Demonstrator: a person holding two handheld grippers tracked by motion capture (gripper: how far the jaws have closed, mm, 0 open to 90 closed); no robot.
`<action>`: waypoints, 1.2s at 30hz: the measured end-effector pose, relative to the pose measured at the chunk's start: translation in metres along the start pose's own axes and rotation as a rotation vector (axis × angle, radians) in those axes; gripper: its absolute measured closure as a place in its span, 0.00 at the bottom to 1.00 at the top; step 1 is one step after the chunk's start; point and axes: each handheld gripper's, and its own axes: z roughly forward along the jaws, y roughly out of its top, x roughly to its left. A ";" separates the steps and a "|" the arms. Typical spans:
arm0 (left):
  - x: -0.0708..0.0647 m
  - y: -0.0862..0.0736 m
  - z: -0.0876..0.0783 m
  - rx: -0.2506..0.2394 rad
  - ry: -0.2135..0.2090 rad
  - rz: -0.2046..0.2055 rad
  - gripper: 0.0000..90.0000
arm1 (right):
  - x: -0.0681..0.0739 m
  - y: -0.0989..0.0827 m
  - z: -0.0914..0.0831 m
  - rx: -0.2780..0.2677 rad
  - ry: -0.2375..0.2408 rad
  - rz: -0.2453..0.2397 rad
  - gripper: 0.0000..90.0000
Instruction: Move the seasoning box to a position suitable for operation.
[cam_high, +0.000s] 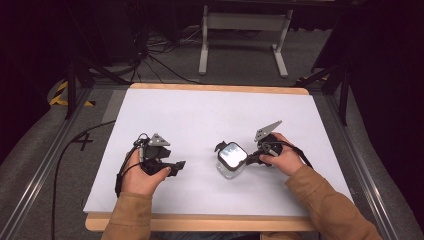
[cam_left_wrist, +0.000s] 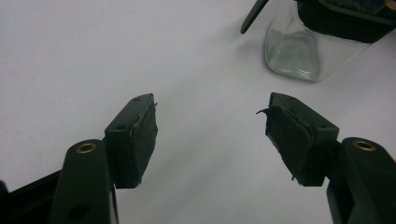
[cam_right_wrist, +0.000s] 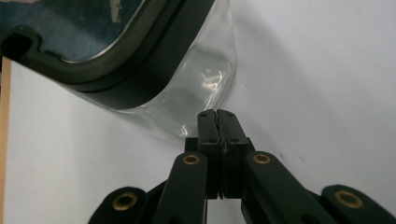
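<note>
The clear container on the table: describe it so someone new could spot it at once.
On the white table, look right of centre, just in front of the right claw. The clear container stands there, a squarish see-through jar with a black-rimmed lid, the one loose item on the sheet.

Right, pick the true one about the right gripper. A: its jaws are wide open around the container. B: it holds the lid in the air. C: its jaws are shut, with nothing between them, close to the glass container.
C: the right gripper has its jaws pressed together, empty, beside the clear glass container with its black-rimmed lid.
</note>
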 end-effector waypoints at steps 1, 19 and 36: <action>0.000 0.001 0.001 -0.001 -0.005 -0.002 0.38 | 0.002 0.000 0.000 0.003 0.000 -0.002 1.00; -0.005 0.014 0.015 -0.011 -0.042 0.022 0.38 | 0.040 0.001 0.010 0.046 0.029 -0.072 1.00; -0.006 0.024 0.027 -0.011 -0.106 0.051 0.51 | 0.057 -0.003 0.011 -0.004 0.026 -0.071 1.00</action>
